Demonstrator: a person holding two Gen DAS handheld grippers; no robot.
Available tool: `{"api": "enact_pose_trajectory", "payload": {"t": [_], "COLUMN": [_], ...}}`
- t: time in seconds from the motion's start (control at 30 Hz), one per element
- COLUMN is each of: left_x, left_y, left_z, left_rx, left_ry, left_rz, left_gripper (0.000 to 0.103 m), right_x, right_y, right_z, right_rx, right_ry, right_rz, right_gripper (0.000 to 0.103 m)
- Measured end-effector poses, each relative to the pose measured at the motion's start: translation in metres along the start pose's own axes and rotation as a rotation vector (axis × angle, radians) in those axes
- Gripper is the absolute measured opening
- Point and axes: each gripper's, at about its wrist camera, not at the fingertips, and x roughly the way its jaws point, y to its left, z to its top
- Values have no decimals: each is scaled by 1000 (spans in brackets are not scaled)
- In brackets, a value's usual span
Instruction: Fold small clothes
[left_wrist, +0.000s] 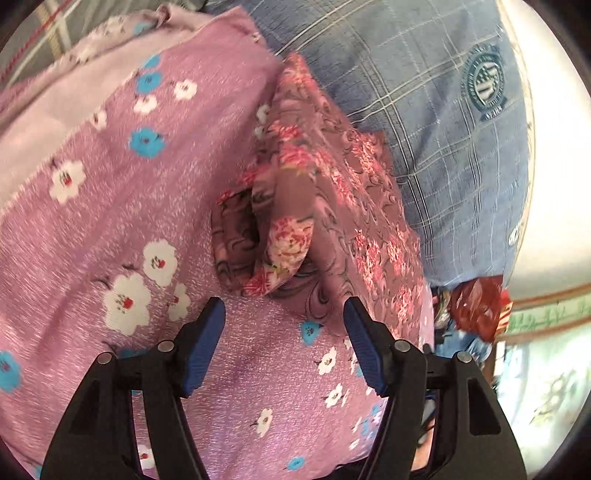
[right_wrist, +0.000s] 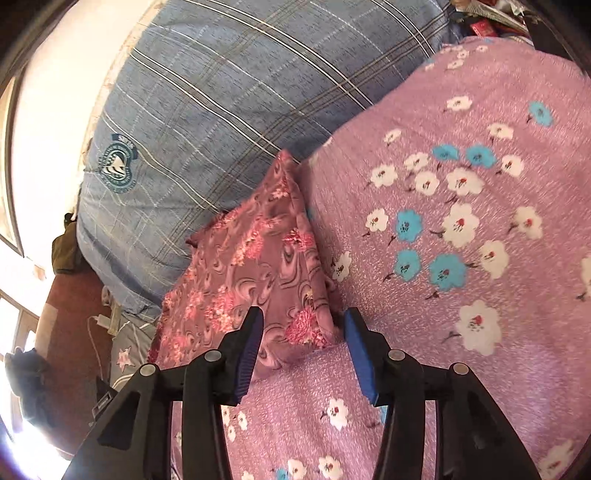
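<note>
Two open grippers, left gripper (left_wrist: 284, 310), right gripper (right_wrist: 303, 321), folded garment (right_wrist: 251, 266)

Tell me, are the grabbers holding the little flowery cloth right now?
No, nothing is held. The left gripper and the right gripper are both open, and the little flowery cloth lies loose on the pink bedsheet.

Left tongs (left_wrist: 284, 314): black plastic frame showing two angled arms per side, each pivot carrying round silver rivet. Fingers (left_wrist: 207, 347) wearing blue ribbed pads on inner faces. Triangular cut-outs showing in outer arms behind rivets.

Right tongs (right_wrist: 304, 328): looking identical, black arms, silver rivets, blue ribbed pads (right_wrist: 360, 354) tapering toward tips. No cables or sleeves showing behind either pair.
</note>
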Motion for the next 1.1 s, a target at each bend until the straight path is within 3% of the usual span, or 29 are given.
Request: {"api": "enact_pose_trajectory", "payload": {"t": [0.1,0.2,0.23,0.27,0.37,0.43,0.47,0.57,0.67,0.73,0.8,0.83,0.87,1.1], "left_x": [7,13,12,12,-2,-14,-21,-39,-47,-46,-41,-37,-34,-12], "left_y": [-3,-1,3,3,2,-5,-5,12,33,25,16,10,7,-9], "left_z": [1,7,10,14,21,22,22,24,17,6,-1,-5,-7,-8], "left_rx": [-33,-108,-129,-137,-152,-101,-79,-90,-129,-82,-37,-22,-13,122], "left_ry": [-19,-52,-64,-65,-79,-114,-137,-196,-153,-139,-120,-117,-122,-131], "left_rz": [-12,-14,-2,6,-9,52,120,221,113,70,37,25,29,165], "left_gripper": [66,63,38,13,13,8,3,3,3,8,35,56,61,57], "right_x": [11,16,18,19,7,-15,-19,-13,3,7,10,10,11,11], "right_y": [-4,-7,-9,-9,-2,10,11,1,-20,-25,-27,-27,-27,-31], "right_z": [-3,-5,-5,-4,4,16,18,22,11,5,1,0,-1,-4], "right_rx": [34,76,86,92,84,37,26,38,95,119,141,149,154,158], "right_ry": [8,0,2,6,-36,-109,-123,-92,-42,-43,-46,-48,-42,-31], "right_rz": [51,79,80,85,145,168,165,115,75,88,105,108,117,117], "right_gripper": [48,33,21,17,11,10,9,9,9,10,12,14,15,16]}}
